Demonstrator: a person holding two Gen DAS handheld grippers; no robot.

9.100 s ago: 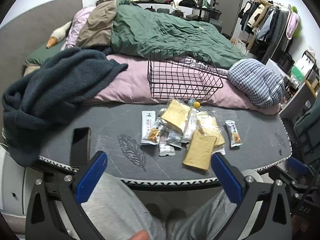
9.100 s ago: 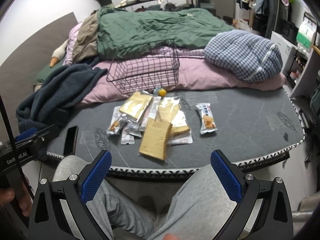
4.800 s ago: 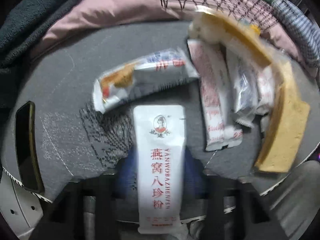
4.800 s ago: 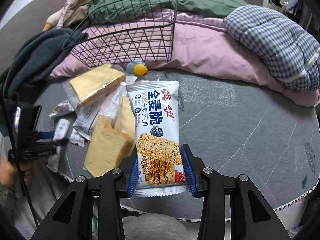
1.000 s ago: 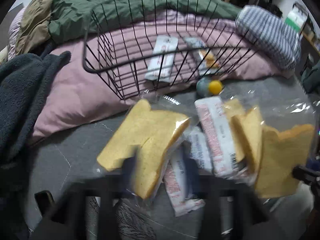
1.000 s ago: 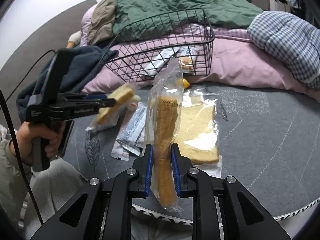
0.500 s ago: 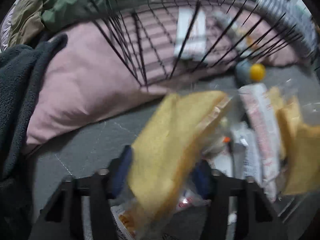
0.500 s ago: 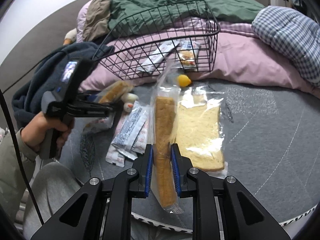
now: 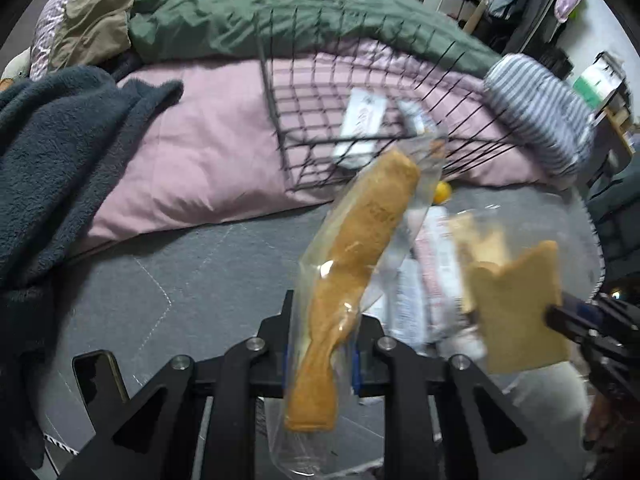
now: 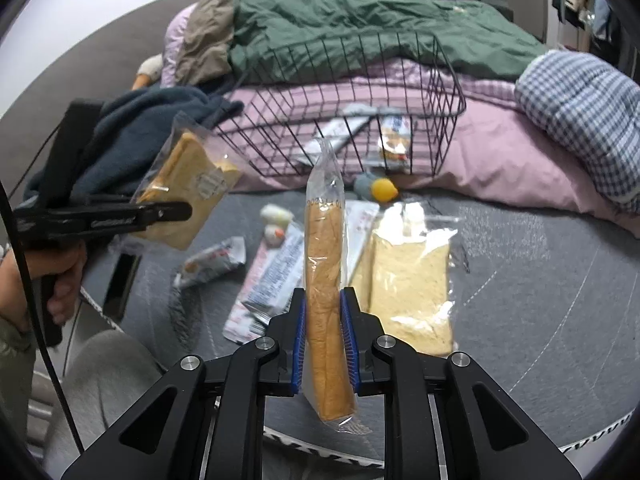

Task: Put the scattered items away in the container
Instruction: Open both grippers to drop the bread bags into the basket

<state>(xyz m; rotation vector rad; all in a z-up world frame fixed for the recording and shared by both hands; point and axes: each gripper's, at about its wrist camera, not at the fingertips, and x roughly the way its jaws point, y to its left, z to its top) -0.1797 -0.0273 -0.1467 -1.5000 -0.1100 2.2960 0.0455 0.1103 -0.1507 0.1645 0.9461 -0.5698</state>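
The left gripper (image 9: 320,354) clamps a bagged bread slice (image 9: 356,276) pointing toward 1 o'clock; the right gripper (image 10: 324,344) pinches another bagged slice (image 10: 325,292) pointing toward 12, basket (image 10: 448,80) contents blurred.

Two bagged bread slices (image 9: 360,240) (image 10: 326,280) held aloft before wire basket (image 10: 448,80)

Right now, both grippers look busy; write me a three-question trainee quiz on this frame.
1. True or false: the left gripper is empty.
2. What does the right gripper hold? A) phone B) bagged bread slice C) yellow ball
3. Fill in: two packets already lie in the wire ____.

Key: 1 false, it grips another bagged bread; 2 B; 3 basket.
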